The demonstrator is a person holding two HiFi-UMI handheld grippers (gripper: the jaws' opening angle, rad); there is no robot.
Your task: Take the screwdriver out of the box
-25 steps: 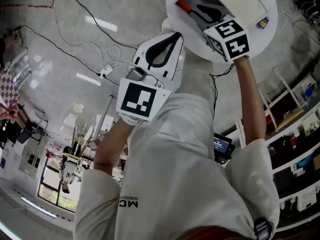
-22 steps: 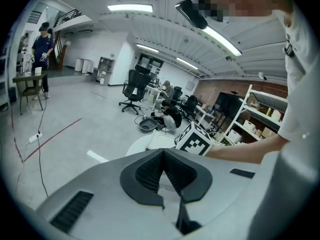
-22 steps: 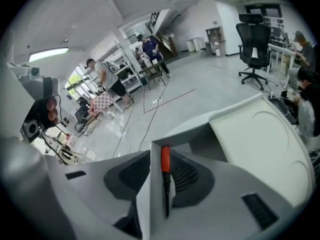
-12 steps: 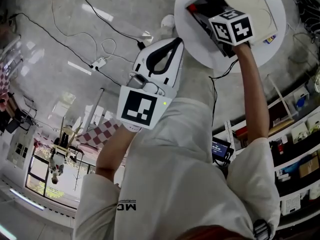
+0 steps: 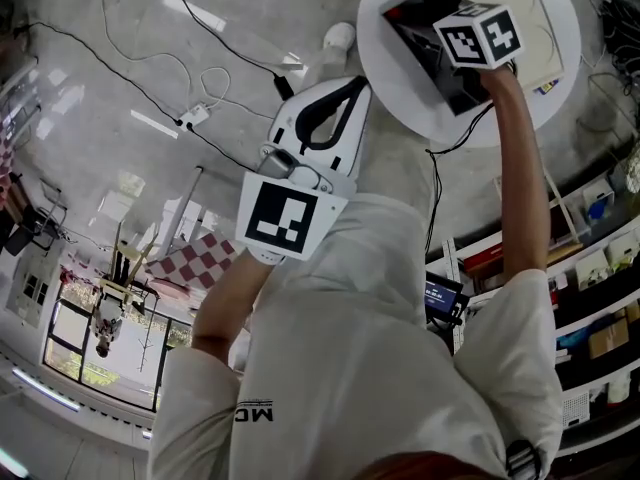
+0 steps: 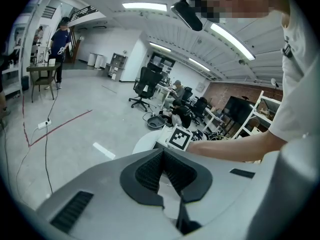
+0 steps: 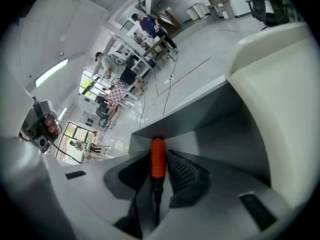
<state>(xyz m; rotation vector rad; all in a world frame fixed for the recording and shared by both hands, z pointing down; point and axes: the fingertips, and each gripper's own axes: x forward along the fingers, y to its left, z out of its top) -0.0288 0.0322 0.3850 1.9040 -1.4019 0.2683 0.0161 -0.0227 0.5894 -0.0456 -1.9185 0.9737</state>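
The round table [image 5: 400,88] fills the head view's upper right, with the box [image 5: 420,38] on it and the screwdriver [image 7: 158,159] inside the box. Your left gripper [image 5: 335,103] sits at centre, just left of the table (above the floor [image 5: 230,18]). Shelves [image 5: 590,268] line the right edge.

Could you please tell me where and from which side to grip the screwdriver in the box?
Grip the screwdriver, probably, by its orange handle: it is thick, the shaft thin. Come from above through the open top of the box, one jaw each side; the right tool, whose jaws have just been opening, straddles it.
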